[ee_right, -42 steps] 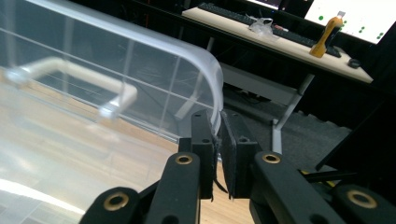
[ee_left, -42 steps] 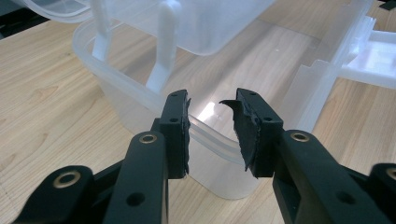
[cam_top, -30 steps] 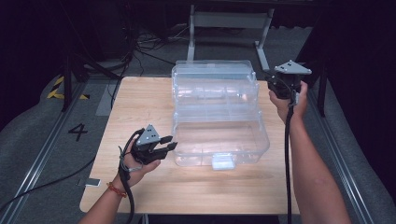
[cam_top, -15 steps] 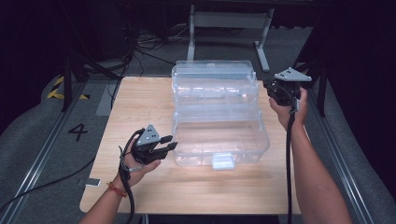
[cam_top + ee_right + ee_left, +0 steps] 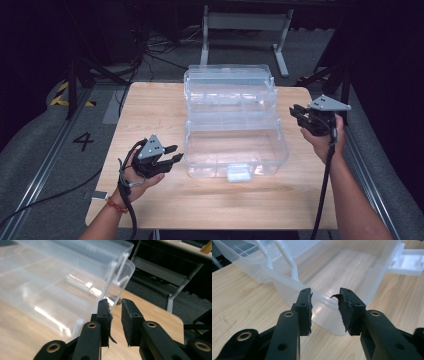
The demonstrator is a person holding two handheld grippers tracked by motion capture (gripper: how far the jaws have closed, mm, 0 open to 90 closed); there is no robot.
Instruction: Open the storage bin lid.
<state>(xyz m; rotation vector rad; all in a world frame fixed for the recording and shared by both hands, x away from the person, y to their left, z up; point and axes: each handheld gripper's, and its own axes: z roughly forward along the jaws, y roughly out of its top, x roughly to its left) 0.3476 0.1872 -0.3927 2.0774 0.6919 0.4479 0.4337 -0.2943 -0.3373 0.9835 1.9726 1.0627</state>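
Nearest the person, at the front left of the wooden counter (image 5: 215, 205), the left tongs (image 5: 172, 154) hover just beside the lower tub of the clear plastic tiered box (image 5: 235, 150), pointing at its left front corner. Its jaws stand partly apart with nothing between them; in the left gripper view (image 5: 324, 302) the tub's rim shows through the gap but is not touched, and the pads look torn and ragged. The jaws have just been opening a little, while this hand has kept its place.

Farther back, the box stands in the middle of the counter, folded open, its upper trays stepped back behind the tub and its latch tab (image 5: 238, 172) at the front edge.

On the far right, the right tongs (image 5: 295, 111) have come down and away from the box's right rear corner, where they were a second ago, and now hang apart from it beside the counter's right edge. Their jaws have just been opening and hold nothing (image 5: 115, 305); a narrow gap shows between the pads.

That reads as a release: the right side is let go, and the left tongs look set to take the tub next.
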